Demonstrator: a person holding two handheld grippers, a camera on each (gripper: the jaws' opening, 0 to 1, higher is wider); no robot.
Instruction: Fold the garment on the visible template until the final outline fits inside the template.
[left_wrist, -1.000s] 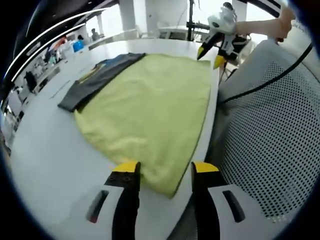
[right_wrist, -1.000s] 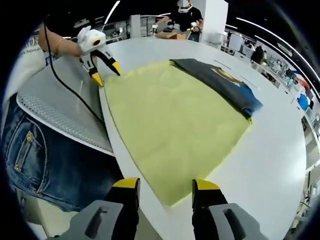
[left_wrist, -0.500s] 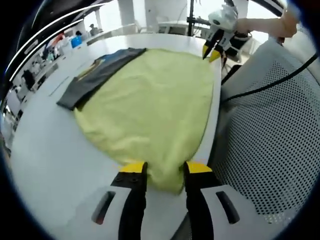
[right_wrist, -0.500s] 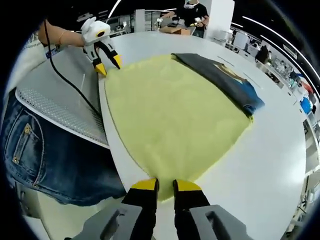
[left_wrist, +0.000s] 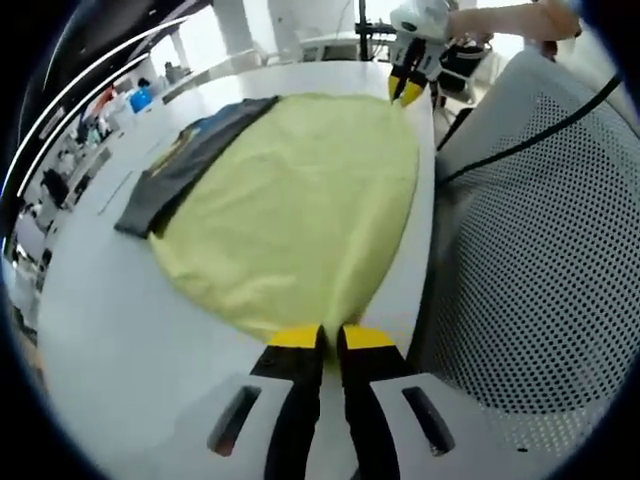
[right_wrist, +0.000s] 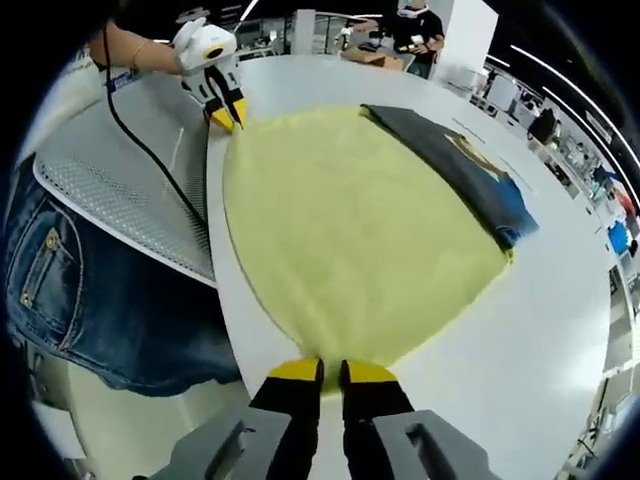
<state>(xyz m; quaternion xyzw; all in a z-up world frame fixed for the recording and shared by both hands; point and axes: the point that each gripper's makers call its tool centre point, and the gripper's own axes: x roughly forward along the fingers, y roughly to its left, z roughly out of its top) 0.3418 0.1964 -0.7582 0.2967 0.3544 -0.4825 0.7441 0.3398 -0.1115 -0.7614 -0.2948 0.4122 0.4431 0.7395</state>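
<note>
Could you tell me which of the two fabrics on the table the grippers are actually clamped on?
The yellow-green cloth: the left gripper and right gripper each pinch a near corner. The dark garment lies untouched along its far side.

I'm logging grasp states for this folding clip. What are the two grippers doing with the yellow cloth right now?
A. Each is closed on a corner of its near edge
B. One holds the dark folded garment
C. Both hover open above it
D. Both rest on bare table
A: the left gripper and the right gripper each have their jaws pinched together on a near corner of the yellow cloth, by the table edge.
</note>
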